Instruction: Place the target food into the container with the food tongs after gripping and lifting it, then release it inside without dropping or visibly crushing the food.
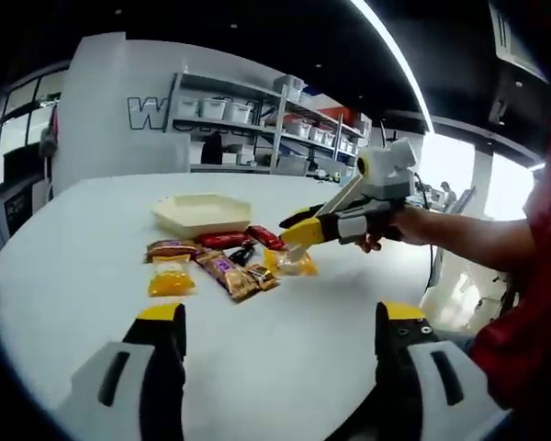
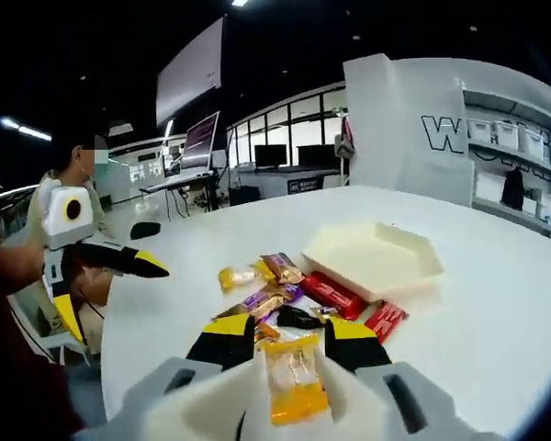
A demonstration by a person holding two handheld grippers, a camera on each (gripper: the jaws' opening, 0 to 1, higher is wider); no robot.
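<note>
My right gripper [image 2: 289, 342] is shut on white food tongs [image 2: 344, 400], and these pinch a yellow-orange snack packet [image 2: 294, 386] without visibly squashing it. From the left gripper view, the right gripper [image 1: 296, 230] reaches in from the right with that packet [image 1: 294, 264] hanging low by the right end of a snack pile. The cream hexagonal container [image 1: 202, 225] [image 2: 376, 253] lies just beyond the pile and is empty. My left gripper [image 1: 275, 326] stands open over bare table, near the edge. It [image 2: 110, 294] also appears at the left of the right gripper view.
On the white round table [image 1: 73, 276] lie loose snacks: red packets [image 2: 335, 294], a yellow one [image 1: 170, 278], a brown one [image 1: 170, 248] and a purple bar [image 1: 228, 274]. A person sits beyond the table's edge [image 2: 73, 165]. Shelves [image 1: 248, 119] line the back wall.
</note>
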